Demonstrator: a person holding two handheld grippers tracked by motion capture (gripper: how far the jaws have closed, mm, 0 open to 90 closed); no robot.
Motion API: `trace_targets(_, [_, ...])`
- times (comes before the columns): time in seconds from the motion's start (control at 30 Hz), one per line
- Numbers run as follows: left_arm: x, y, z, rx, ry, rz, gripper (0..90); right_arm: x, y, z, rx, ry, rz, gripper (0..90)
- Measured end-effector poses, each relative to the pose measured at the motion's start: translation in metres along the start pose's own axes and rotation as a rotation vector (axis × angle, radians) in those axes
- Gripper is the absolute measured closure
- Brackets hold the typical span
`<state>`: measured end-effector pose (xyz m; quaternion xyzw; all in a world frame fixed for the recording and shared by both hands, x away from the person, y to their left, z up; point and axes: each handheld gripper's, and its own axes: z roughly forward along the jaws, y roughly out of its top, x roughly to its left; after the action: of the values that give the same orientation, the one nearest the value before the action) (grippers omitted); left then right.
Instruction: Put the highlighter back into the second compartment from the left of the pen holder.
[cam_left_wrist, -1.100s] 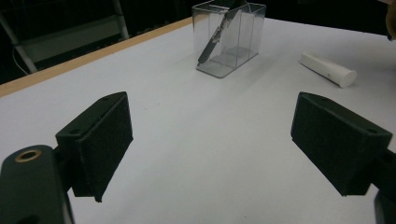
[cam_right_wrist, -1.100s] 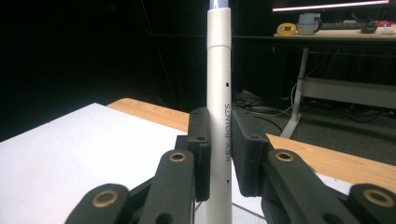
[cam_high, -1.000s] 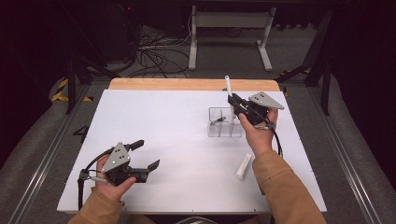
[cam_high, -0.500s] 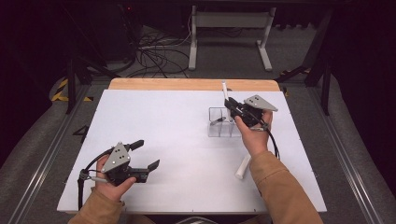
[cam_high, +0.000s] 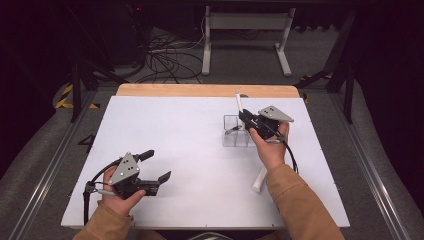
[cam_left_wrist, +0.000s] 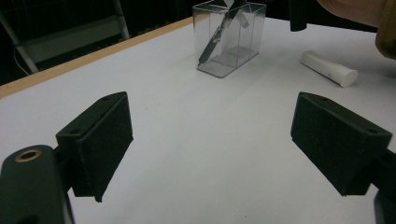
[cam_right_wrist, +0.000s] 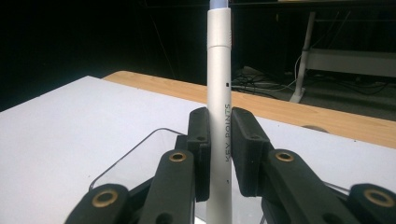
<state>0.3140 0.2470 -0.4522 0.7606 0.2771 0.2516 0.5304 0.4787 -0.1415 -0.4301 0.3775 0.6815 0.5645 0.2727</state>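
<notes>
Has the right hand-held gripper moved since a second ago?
Yes. The right hand-held gripper, shut on the white pen, has come down slightly toward the clear box, so less pen shows above the table's wooden edge.

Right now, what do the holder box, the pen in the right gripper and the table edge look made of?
Holder box: clear hard plastic, probably acrylic; see-through walls with glossy edges. Pen: matte silver-white barrel with printed lettering; painted metal or plastic, can't tell which. It stands clamped in the right gripper. Far table edge: light wood look, possibly laminate, beyond the matte white top.
</notes>
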Motion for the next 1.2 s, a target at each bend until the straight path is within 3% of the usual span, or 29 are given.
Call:
trace_targets(0.47, [0.000,0.000,0.000,0.000,-0.001,0.000,13.6,-0.001,-0.005,-0.001,0.031,-0.003,0.027,77.8])
trace_targets(0.53, [0.000,0.000,0.000,-0.001,0.001,0.002,13.6,-0.001,-0.003,-0.003,0.036,-0.011,0.046,68.9])
trace_targets(0.73, [0.000,0.000,0.000,-0.001,0.000,-0.001,13.6,-0.004,0.004,-0.014,0.005,-0.037,0.039,50.3])
trace_targets(0.97, [0.000,0.000,0.000,0.000,0.001,-0.004,13.6,0.003,0.018,-0.036,-0.035,-0.016,0.027,41.4])
trace_targets(1.2, [0.000,0.001,0.001,0.000,-0.001,0.000,13.6,0.009,0.028,-0.056,-0.039,0.007,0.038,39.4])
